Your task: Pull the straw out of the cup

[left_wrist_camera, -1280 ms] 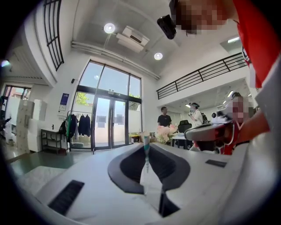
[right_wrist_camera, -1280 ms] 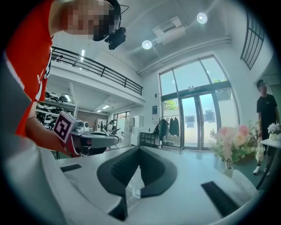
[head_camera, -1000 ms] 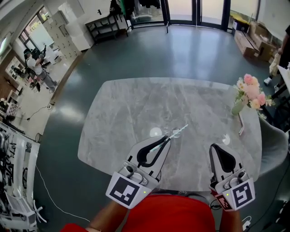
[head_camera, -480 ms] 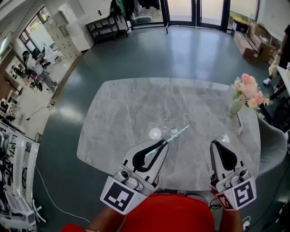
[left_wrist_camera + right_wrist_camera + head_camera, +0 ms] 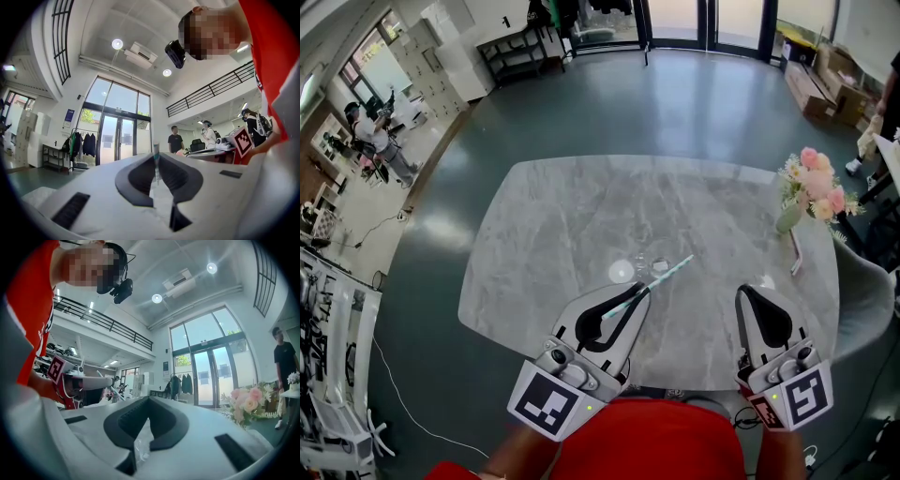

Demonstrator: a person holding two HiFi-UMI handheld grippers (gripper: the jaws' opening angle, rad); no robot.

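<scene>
A striped teal-and-white straw (image 5: pixel 654 279) slants over the grey marble table (image 5: pixel 553 225), and my left gripper (image 5: pixel 637 294) is shut on its near end. Its far end pokes past a small clear cup (image 5: pixel 653 257); whether it touches the rim I cannot tell. In the left gripper view the straw (image 5: pixel 156 161) stands up between the closed tips of the left gripper (image 5: pixel 156 158). The right gripper (image 5: pixel 748 296) hovers near the table's front right edge, jaws together, with nothing held. The right gripper view shows the right gripper (image 5: pixel 149 400) with its tips meeting.
A vase of pink flowers (image 5: pixel 811 195) stands at the table's right edge, with a pink stick-like item (image 5: pixel 795 259) lying near it. A grey chair (image 5: pixel 865 298) is tucked at the right. A bright light reflection (image 5: pixel 622 272) lies left of the cup. People stand far off.
The left gripper has drawn slightly back toward me with the straw, and more of the straw's length now shows clear of the cup. The right gripper has stayed put.
</scene>
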